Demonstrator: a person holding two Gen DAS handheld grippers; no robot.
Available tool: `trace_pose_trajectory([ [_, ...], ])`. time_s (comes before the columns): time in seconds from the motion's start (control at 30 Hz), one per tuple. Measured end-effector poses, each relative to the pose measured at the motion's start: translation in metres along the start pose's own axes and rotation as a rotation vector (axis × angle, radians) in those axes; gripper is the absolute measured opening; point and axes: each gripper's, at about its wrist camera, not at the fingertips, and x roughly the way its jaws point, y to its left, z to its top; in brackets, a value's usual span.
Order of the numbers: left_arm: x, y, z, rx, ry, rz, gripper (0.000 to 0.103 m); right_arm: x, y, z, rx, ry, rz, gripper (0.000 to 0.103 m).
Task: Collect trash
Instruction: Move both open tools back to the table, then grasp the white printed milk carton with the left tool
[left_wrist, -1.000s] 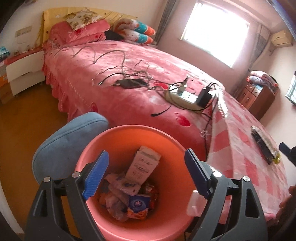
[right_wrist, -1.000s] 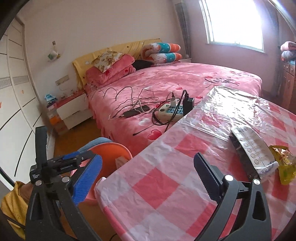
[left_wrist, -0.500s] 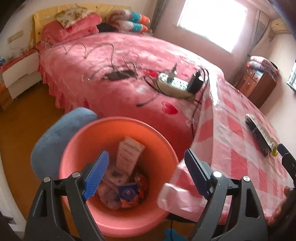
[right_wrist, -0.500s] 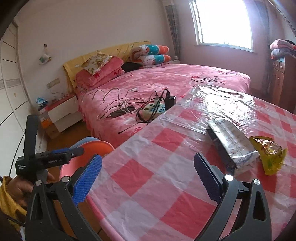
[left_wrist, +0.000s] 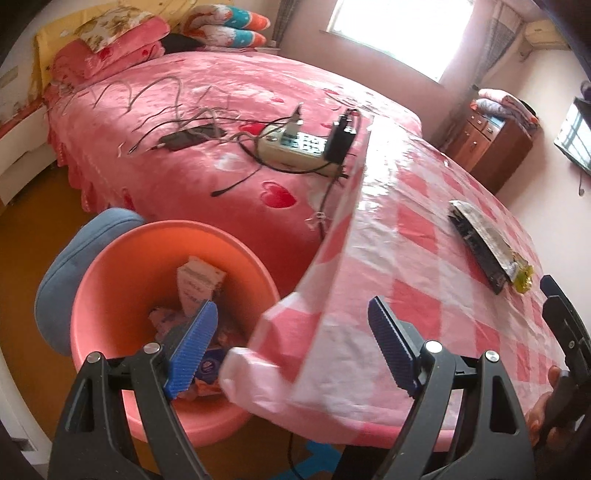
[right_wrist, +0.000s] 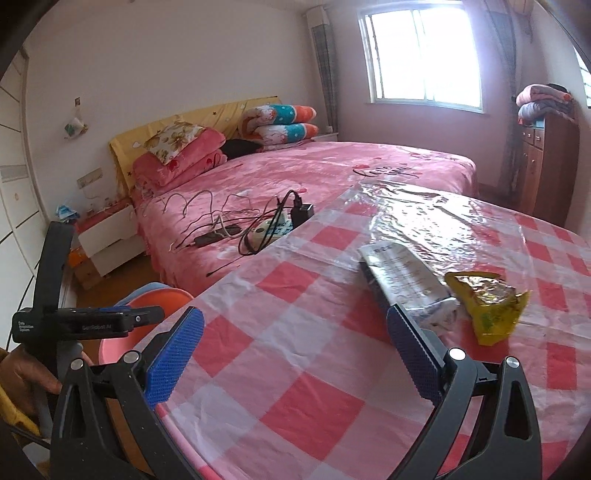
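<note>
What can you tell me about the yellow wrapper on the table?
The yellow wrapper is a crinkled, shiny packet that looks like foil or plastic, with green and red print. Its top looks torn open and it lies flat and slack. It sits on the table, on the red and white checked plastic cover, touching the end of a long dark box wrapped in clear film. Neither gripper touches it; the right gripper hovers open nearby.

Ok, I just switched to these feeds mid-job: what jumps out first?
The yellow snack wrapper lies crumpled on the pink checked tablecloth, against the end of a long dark box, ahead of the open right gripper. Beside the table edge, low on the floor, stands an orange bin already holding trash, with the open left gripper above its rim.
</note>
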Motion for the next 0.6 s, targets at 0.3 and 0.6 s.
trace_pose_trajectory([
  [0.3,0.002,-0.044,-0.004,0.081,0.020,0.011,0.084,-0.017,-0.027,-0.002,0.034,-0.032,-0.045,0.098],
  [0.6,0.009,-0.087,-0.011,0.147,0.063,0.018,0.084,-0.032,-0.060,-0.003,0.082,-0.048,-0.121,0.098],
])
